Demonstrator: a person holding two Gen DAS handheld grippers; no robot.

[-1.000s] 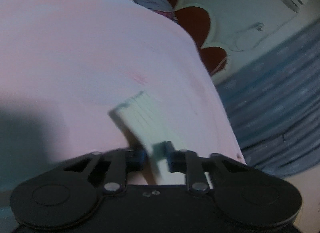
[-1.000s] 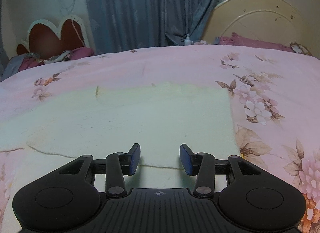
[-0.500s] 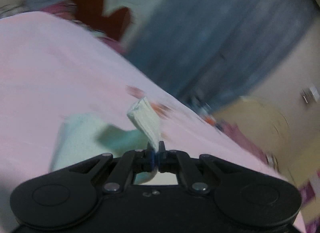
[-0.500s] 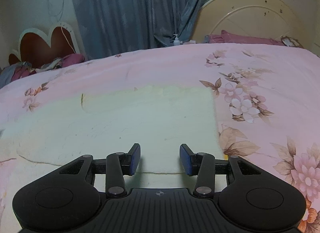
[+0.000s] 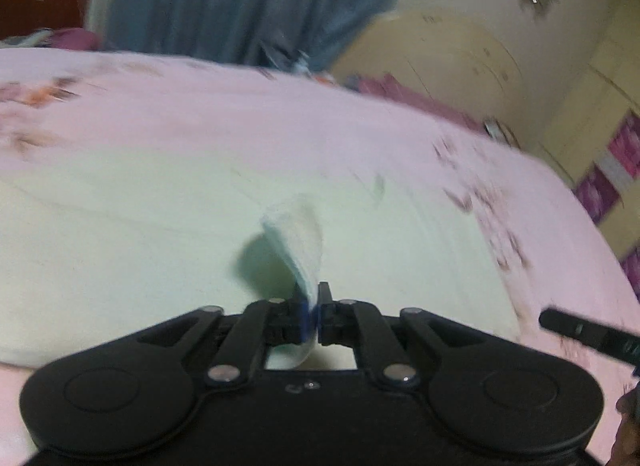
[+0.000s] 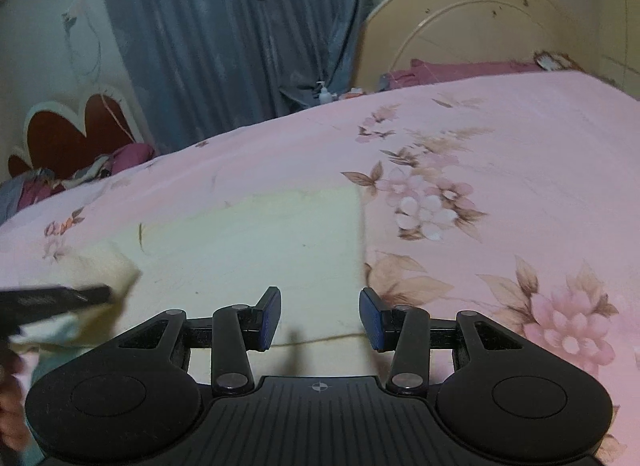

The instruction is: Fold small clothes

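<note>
A small pale cloth item (image 5: 298, 238) is pinched in my left gripper (image 5: 314, 312), which is shut on it and holds it above a pale cream mat (image 5: 120, 225) spread on the bed. The cloth curls up and forward from the jaws. In the right wrist view the left gripper's finger (image 6: 56, 298) enters from the left with the pale cloth (image 6: 100, 270) hanging at it. My right gripper (image 6: 320, 320) is open and empty, low over the near edge of the cream mat (image 6: 260, 242). A dark part of the right gripper (image 5: 588, 332) shows at the right of the left wrist view.
The pink floral bedspread (image 6: 500, 185) covers the bed around the mat. A cream headboard (image 6: 472, 25) and blue-grey curtain (image 6: 240, 25) stand behind. A red heart-shaped board (image 6: 76, 133) and piled clothes (image 6: 80, 173) lie at the back left. A small bottle (image 6: 325, 93) stands by the curtain.
My left gripper has closed on the pale cloth and swung round with it to face over the cream mat, entering the right wrist view. My right gripper has tilted and stayed open.
</note>
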